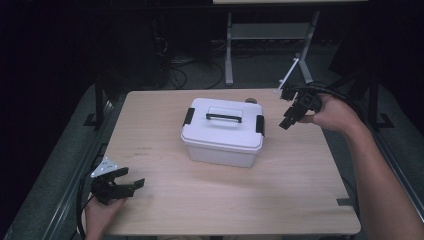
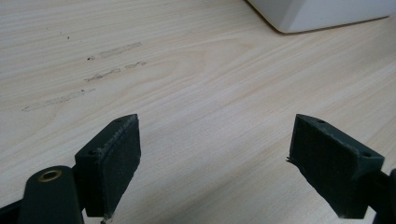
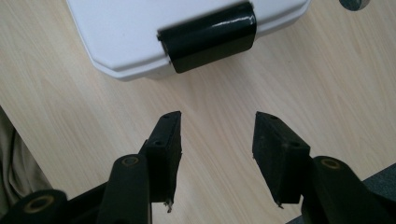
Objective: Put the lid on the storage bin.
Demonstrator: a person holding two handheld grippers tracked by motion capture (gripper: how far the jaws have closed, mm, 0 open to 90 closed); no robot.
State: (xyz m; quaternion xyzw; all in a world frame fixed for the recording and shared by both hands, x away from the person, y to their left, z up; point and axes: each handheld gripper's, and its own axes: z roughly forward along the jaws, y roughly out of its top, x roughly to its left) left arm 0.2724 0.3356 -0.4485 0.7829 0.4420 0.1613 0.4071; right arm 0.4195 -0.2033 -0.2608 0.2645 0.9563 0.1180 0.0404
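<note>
A white lidded box [image 1: 222, 132] with a black handle [image 1: 223, 117] and black side latches stands in the middle of the wooden table [image 1: 280, 195]. My left gripper [image 1: 131, 179] rests near the table's front left corner, open and empty, pointing right. In the left gripper view its jaws stand wide apart over bare wood, a corner of the box [image 2: 322, 14] at top right. My right gripper [image 1: 286, 119] hovers just right of the box, open and empty. In the right gripper view its jaws point at the box's right latch [image 3: 208, 37].
A small round grey object [image 1: 251, 101] lies on the table behind the box. Faint scuff marks [image 2: 93, 74] streak the wood left of the box. A table frame and cables stand on the floor beyond the far edge.
</note>
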